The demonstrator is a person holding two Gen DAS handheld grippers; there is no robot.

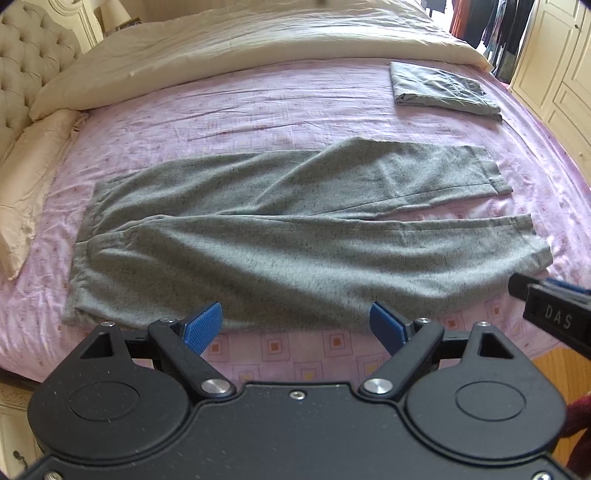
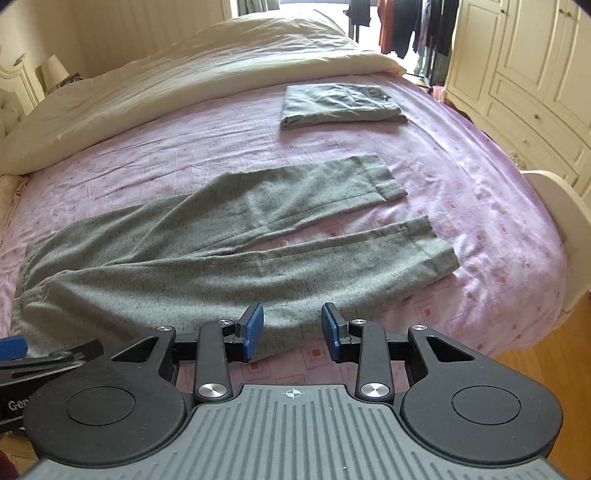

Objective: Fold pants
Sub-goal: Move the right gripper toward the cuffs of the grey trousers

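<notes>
Lying flat across the bed (image 1: 295, 92), legs apart, the pants (image 1: 277, 240) have their near edge just ahead of both spread, empty grippers, left (image 1: 295, 325) and right (image 2: 293, 328). Pinching one layer or uneven spots would likely skew the fold.

Near hem of the grey pants (image 1: 295, 236) hidden behind the left gripper (image 1: 295, 325); right gripper (image 1: 554, 314) cut off at frame edge; hanging clothes (image 2: 413, 26) indistinct.

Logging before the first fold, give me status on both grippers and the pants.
Left gripper open, right gripper open, both empty. Grey pants flat on bed, unfolded. Folded grey garment beyond, clear.
</notes>
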